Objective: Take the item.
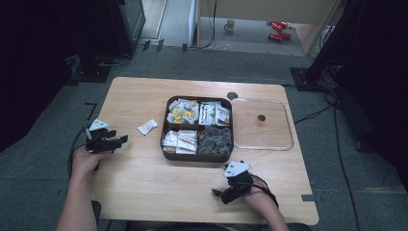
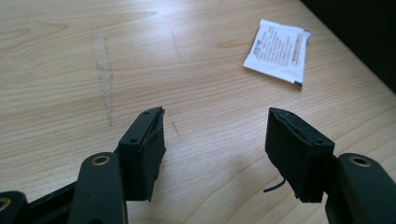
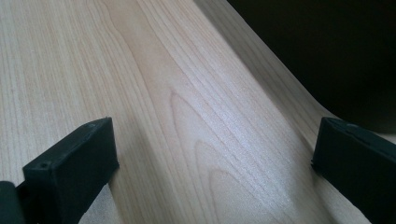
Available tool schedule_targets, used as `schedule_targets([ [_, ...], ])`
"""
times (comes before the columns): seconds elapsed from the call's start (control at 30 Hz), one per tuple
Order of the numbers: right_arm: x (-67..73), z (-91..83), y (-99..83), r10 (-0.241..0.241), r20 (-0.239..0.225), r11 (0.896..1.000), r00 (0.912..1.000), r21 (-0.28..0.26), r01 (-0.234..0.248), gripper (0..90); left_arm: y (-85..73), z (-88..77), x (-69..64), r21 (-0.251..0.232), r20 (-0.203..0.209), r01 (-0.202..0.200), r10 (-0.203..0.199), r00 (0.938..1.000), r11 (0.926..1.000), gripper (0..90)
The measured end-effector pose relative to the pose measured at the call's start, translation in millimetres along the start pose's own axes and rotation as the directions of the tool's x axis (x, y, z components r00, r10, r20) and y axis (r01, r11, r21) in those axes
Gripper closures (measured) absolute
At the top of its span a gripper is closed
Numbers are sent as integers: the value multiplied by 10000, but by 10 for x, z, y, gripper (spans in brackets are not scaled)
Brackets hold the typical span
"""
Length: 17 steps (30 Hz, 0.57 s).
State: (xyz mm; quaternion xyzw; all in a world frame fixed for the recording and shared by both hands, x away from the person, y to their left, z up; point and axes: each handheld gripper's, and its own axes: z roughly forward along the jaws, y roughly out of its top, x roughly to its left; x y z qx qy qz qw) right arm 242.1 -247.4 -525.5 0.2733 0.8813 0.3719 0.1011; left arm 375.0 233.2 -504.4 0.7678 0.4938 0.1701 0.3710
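A brown four-compartment tray (image 1: 165,132) holding several packets sits at the table's middle. One white packet (image 1: 147,126) (image 2: 278,50) lies alone on the wood, left of the tray. My left gripper (image 1: 120,139) (image 2: 215,144) hovers low over the table's left side, pointing toward that packet, open with nothing between its jaws. My right gripper (image 1: 217,193) (image 3: 210,168) rests near the front edge, below the tray, pointing left. Its jaws stand wide open over bare wood.
A clear plastic lid (image 1: 262,124) lies flat to the right of the tray. The wooden table (image 1: 144,178) has bare room along the front and left. Beyond the far edge are floor, a mug (image 1: 229,25) and red items (image 1: 278,30).
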Motion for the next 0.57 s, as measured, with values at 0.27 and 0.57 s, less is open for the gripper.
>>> schedule_targets([
  [0.27,0,0,0,7,2,10000,10000,4,-7,0,-48,46,38,117,-74,-93,94,9999,9999,362],
  [0.57,-2,1,1,2,-18,10000,10000,-2,-2,0,-87,74,0,-161,-284,-455,450,9986,9988,311],
])
